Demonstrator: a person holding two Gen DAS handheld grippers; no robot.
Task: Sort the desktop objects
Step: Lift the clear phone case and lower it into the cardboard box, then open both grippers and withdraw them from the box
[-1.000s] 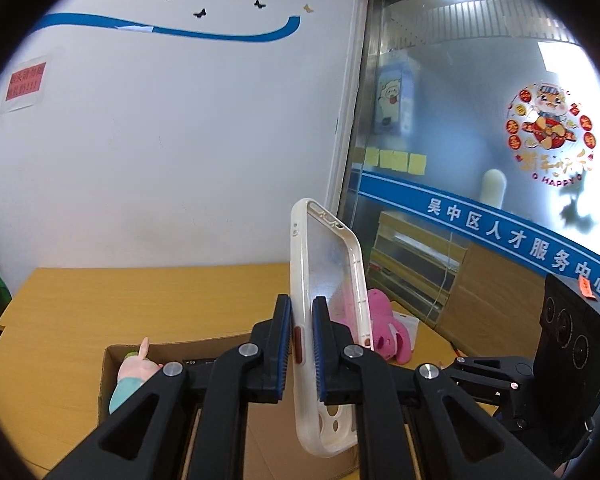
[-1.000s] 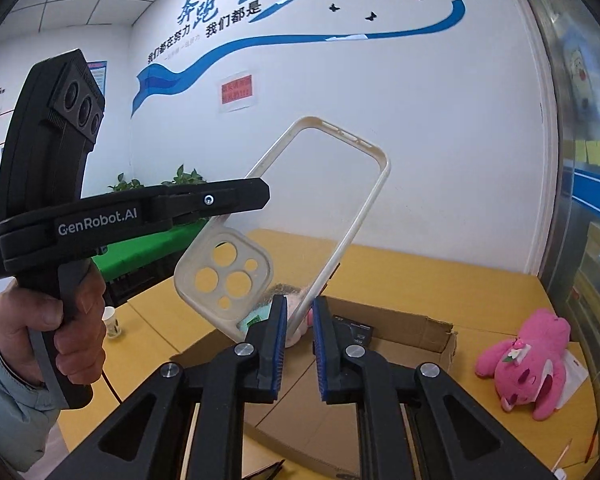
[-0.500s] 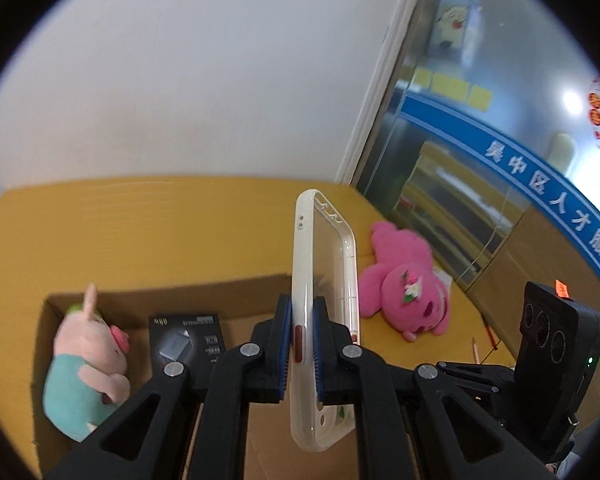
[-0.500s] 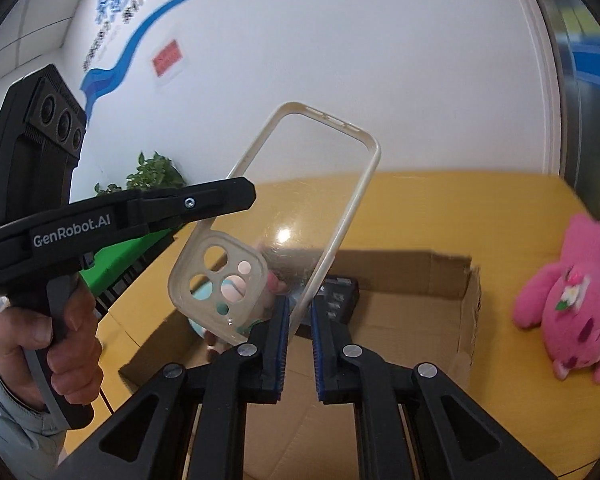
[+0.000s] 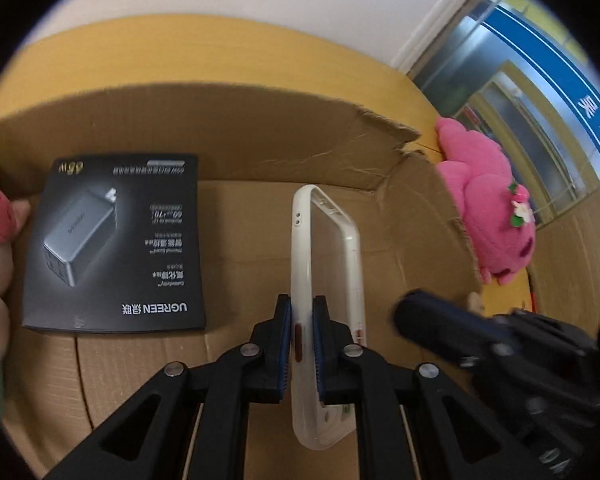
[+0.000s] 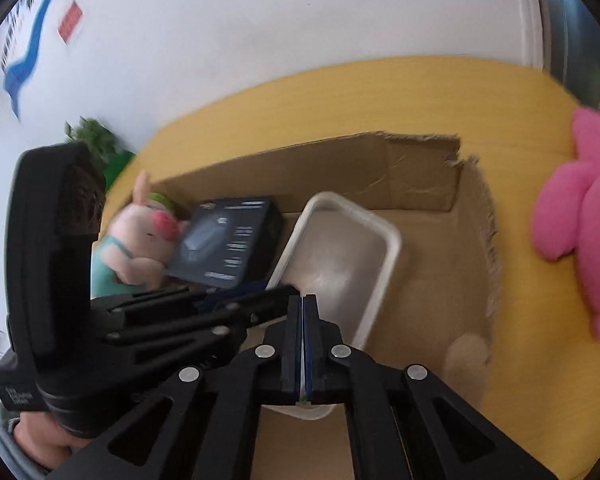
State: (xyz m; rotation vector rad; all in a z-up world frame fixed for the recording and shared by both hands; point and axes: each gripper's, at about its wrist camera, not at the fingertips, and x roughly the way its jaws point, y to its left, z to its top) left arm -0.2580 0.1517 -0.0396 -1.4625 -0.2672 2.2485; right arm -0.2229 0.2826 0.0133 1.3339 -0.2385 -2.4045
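Note:
A white-rimmed clear phone case (image 5: pixel 324 248) stands on edge between the pads of my left gripper (image 5: pixel 300 312), which is shut on its rim. The case hangs inside an open cardboard box (image 5: pixel 260 120), just above its floor. In the right wrist view the case (image 6: pixel 340 256) lies beyond my right gripper (image 6: pixel 301 300). That gripper's jaws have closed pad to pad, and I see nothing held between them. Its blurred tip (image 5: pixel 404 312) sits just right of the case. The left gripper (image 6: pixel 284 292) reaches in from the left, held by a hand.
A black charger box (image 5: pixel 116 240) lies flat on the box floor at the left, with a pig plush (image 6: pixel 140 236) beside it. A pink plush (image 5: pixel 488 220) lies on the yellow table (image 6: pixel 340 96) outside the torn right wall. A green plant (image 6: pixel 96 136) stands beyond the table.
Both grippers came down and tipped forward, from facing the wall to looking into the box. The case travelled with the left gripper. The right jaws went from slightly apart to fully closed.

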